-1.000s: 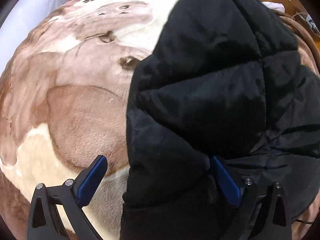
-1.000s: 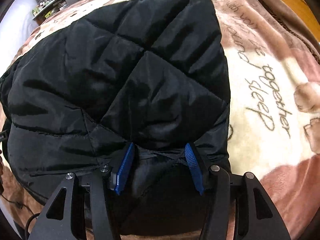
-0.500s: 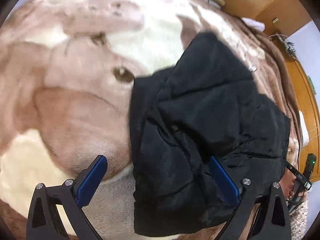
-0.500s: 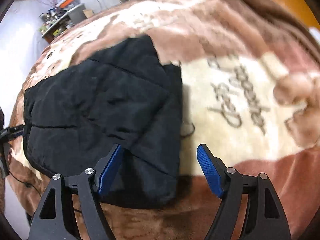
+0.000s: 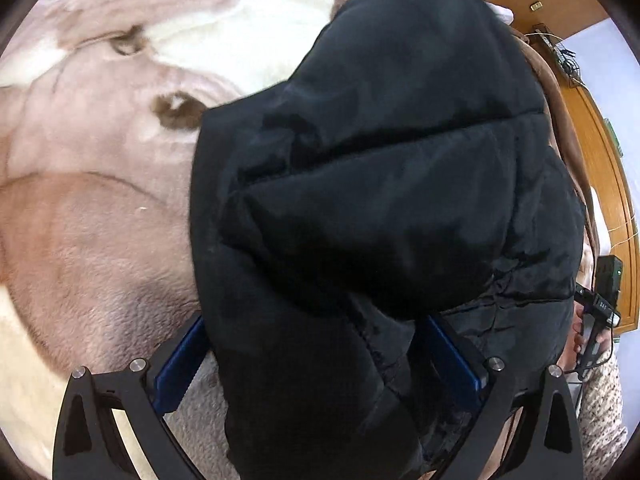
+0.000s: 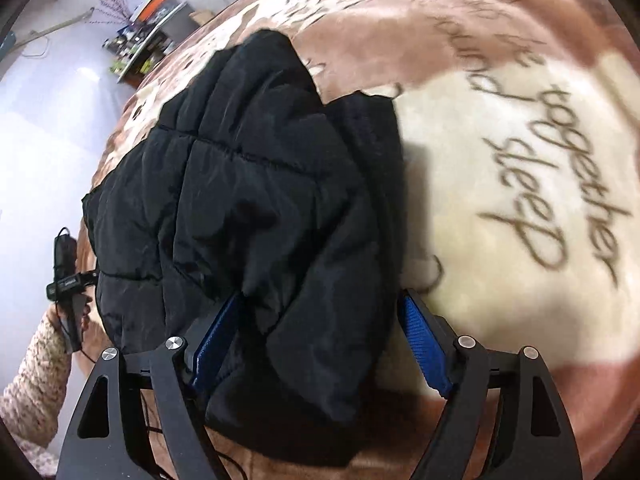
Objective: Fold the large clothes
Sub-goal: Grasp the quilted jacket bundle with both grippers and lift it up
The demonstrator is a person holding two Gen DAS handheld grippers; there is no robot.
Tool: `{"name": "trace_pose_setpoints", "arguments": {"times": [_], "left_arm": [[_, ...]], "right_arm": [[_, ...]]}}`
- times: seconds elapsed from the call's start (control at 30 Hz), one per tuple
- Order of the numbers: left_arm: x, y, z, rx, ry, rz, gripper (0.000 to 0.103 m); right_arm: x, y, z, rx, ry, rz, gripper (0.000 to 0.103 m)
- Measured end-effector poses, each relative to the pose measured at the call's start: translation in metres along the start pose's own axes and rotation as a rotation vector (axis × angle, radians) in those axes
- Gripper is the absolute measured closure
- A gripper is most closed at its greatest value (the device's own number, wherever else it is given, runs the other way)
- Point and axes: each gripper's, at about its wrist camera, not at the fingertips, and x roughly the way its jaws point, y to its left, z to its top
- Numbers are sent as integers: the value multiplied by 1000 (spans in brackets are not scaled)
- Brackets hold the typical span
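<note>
A black quilted puffer jacket [image 5: 380, 184] lies in a thick folded bundle on a brown and cream plush blanket [image 5: 88, 240]. My left gripper [image 5: 316, 360] hangs right over the jacket's near end. Its blue pads [image 5: 180, 360] stand wide apart with the bulky fabric between them, and they do not squeeze it. In the right wrist view the jacket [image 6: 256, 200] fills the left half. My right gripper [image 6: 320, 344] has its jaws opening. The jacket's near edge bulges between them, and the right pad [image 6: 424, 348] stands clear of it over the blanket [image 6: 500, 280].
The blanket carries script lettering [image 6: 560, 184] to the right of the jacket. A hand in a knitted sleeve [image 6: 32, 368] holds the other gripper's handle [image 5: 596, 312] at the jacket's far side. Wooden furniture [image 5: 600, 140] and a cluttered shelf [image 6: 152, 40] lie beyond the bed.
The right gripper, shut on the jacket's hem a second ago, has spread its jaws and let go. Both views pulled back, then came in close over the folded jacket again.
</note>
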Motion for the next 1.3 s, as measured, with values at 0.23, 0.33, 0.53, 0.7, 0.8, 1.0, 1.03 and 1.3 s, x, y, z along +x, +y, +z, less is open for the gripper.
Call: {"name": "trace_pose_setpoints", "arguments": {"times": [0.23,0.33,0.53,0.7,0.8,1.0,1.03,1.3], "left_arm": [[26,4,3,-32,26,-29,0],[32,-1,8,-14,29,1,0],[43,-24,8,-13,29,42,0],[41,-43,6,16,18,53,17],[40,-41,2,-6,26,11,19],[50,-23,15,-67,66,-31,4],[51,-23,16,-65,70,-32,4],[48,-33,24,-34,54,-6,18]], "right_arm": [[37,0,9,18,80,110,5],[39,5,10,14,93,93,5],[34,30,5,-51,83,36,23],[31,52,2,-107,84,27,38],[28,54,1,-123,77,51,44],[28,43,2,-104,81,49,41],[29,41,3,-93,86,52,40],[24,39,-2,-91,67,25,39]]}}
